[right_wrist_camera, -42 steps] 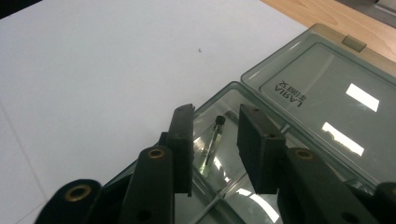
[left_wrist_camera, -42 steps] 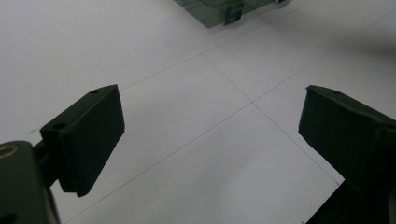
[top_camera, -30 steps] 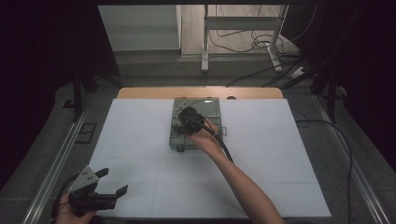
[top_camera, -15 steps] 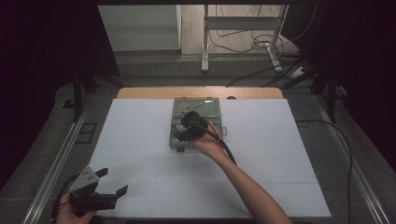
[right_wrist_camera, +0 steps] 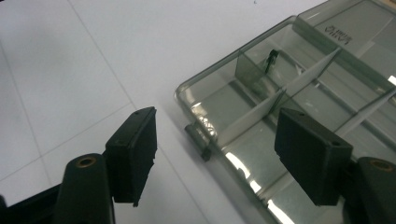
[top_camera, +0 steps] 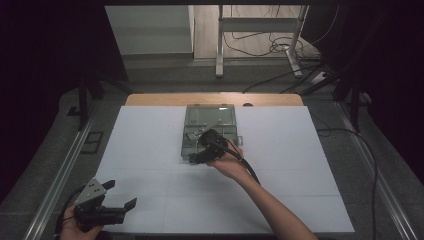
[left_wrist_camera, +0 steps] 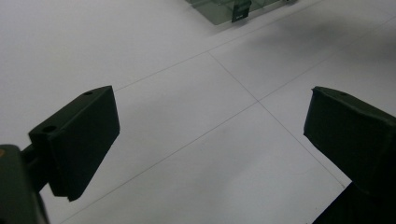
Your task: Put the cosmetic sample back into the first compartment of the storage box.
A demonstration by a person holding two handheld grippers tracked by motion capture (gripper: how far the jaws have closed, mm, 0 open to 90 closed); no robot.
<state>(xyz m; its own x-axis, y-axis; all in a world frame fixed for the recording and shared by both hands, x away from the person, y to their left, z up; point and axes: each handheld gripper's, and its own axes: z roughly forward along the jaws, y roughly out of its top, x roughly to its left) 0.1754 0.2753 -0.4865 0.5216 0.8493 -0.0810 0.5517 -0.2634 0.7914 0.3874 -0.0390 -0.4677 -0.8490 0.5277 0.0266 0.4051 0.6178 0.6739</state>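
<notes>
Compartment box [top_camera: 210, 131]: clear plastic, lies in the middle of the white desk [top_camera: 150, 150], toward its far edge; its near part is hidden behind the right claw in the high view.
Right claw [right_wrist_camera: 215, 154]: jaws have just been opening, nothing between them, over the box's latch corner.
Small dark item [right_wrist_camera: 271, 59]: sits in one compartment, too small to identify.
Left claw [top_camera: 117, 197]: spread wide, empty, at the near left corner.

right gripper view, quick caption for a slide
Right gripper, jaws just opened and empty, over the corner latch of a clear divided box.
</notes>
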